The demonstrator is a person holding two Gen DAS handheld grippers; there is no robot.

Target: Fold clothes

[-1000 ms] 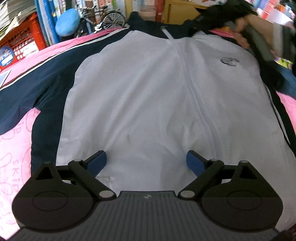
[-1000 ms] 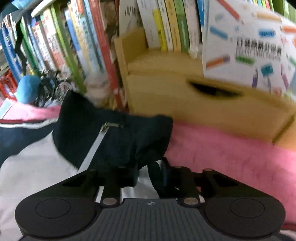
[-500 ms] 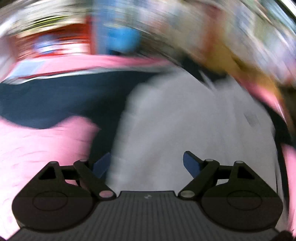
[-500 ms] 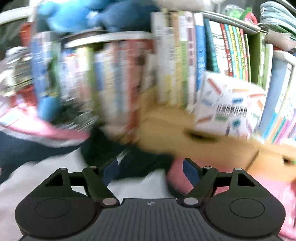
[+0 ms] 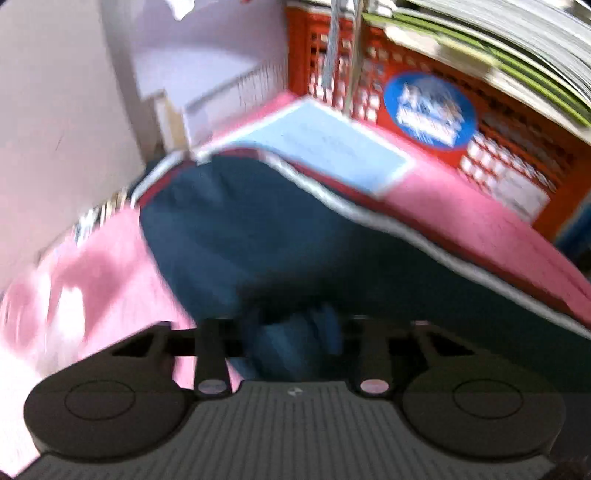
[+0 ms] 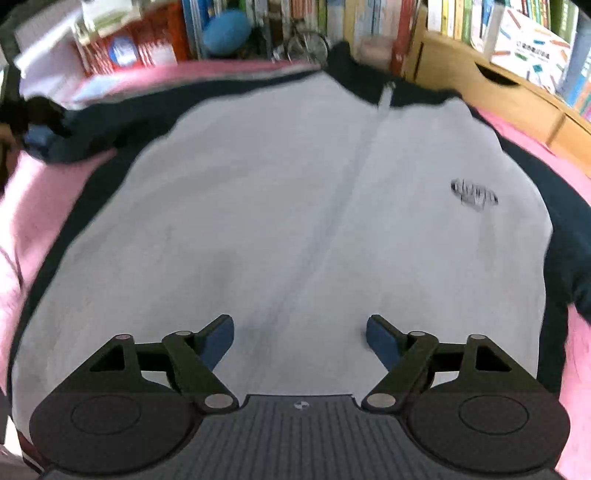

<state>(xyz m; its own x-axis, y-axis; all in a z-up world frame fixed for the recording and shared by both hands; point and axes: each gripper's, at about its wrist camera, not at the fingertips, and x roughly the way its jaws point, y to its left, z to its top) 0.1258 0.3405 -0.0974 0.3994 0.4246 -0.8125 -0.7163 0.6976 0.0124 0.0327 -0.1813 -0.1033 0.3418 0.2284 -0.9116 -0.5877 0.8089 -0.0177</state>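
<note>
A white zip jacket [image 6: 295, 206] with navy sleeves and collar lies flat, front up, on a pink blanket [image 6: 33, 206]. My right gripper [image 6: 300, 338] is open and empty, above the jacket's lower front. My left gripper [image 5: 295, 332] is shut on the navy left sleeve [image 5: 258, 236], which has a white and red stripe along its edge. In the right wrist view the left gripper [image 6: 35, 122] shows at the far left, at the sleeve's end. The view is blurred.
A red crate [image 5: 461, 122] with a blue round label and a light blue sheet [image 5: 332, 144] lie beyond the sleeve. A wooden box [image 6: 491, 85], books, a blue ball [image 6: 227, 31] and a toy bicycle [image 6: 306, 42] line the back edge.
My left gripper swung left from the jacket's hem and shut on the left sleeve. My right gripper let go of the collar, opened and drew back over the jacket's lower front.
</note>
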